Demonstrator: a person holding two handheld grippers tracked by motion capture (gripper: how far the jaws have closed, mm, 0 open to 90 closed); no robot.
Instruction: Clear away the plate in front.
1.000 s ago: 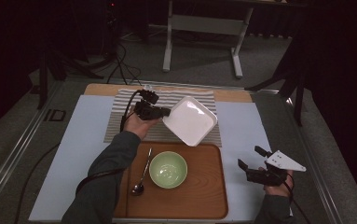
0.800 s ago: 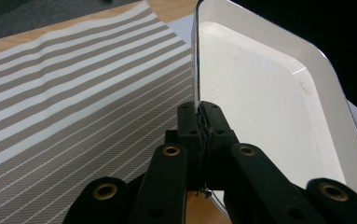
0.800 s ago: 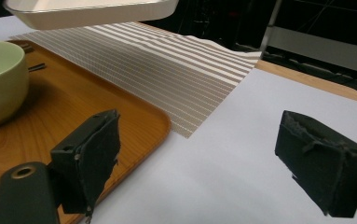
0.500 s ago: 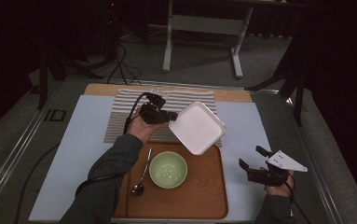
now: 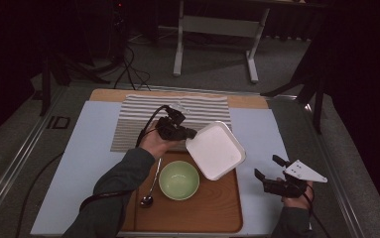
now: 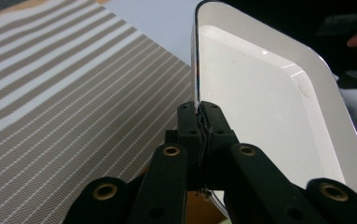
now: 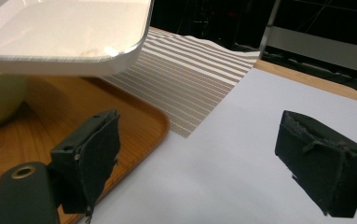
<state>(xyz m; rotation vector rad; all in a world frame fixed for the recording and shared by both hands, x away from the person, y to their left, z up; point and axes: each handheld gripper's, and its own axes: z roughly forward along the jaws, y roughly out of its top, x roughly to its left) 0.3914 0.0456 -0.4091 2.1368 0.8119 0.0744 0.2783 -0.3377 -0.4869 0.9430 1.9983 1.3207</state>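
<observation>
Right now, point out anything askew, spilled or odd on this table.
Only the white square plate is off level: the left gripper pinches its rim and holds it tilted in the air over the wooden tray. The green bowl sits upright, the spoon beside it. Nothing looks spilled or damaged.

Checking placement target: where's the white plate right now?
High view, centre-right: the white plate hangs tilted over the wooden tray's back right corner, pinched at its rim by the left gripper, beside the green bowl.
</observation>
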